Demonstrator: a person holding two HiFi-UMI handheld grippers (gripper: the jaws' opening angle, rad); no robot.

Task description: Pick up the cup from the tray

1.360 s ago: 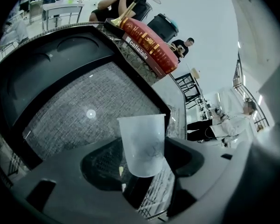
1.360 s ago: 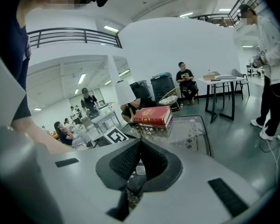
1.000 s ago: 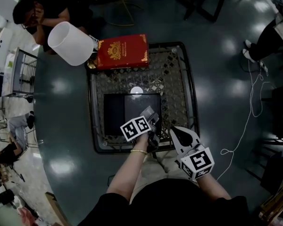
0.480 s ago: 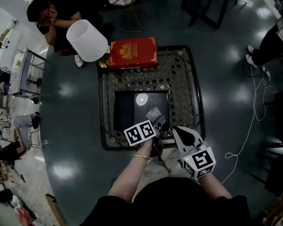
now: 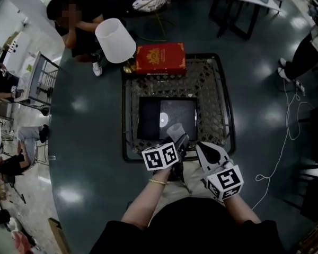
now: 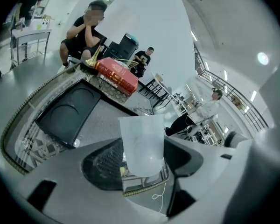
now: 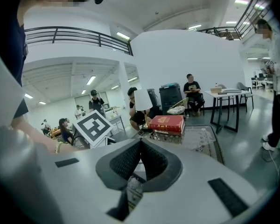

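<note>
Translucent cup, grasped by left hand-held gripper, has risen off black tray, seemingly clear of it; pick-up essentially done; right hand-held gripper clenched, empty.

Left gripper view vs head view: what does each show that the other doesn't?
Left gripper view only: the left hand-held gripper, pads pressed on the lower sides of the cup, and a balcony railing behind. Head view only: the right hand-held gripper, jaws together, and the person's left forearm. Both: the cup, the black tray, the red box.
</note>
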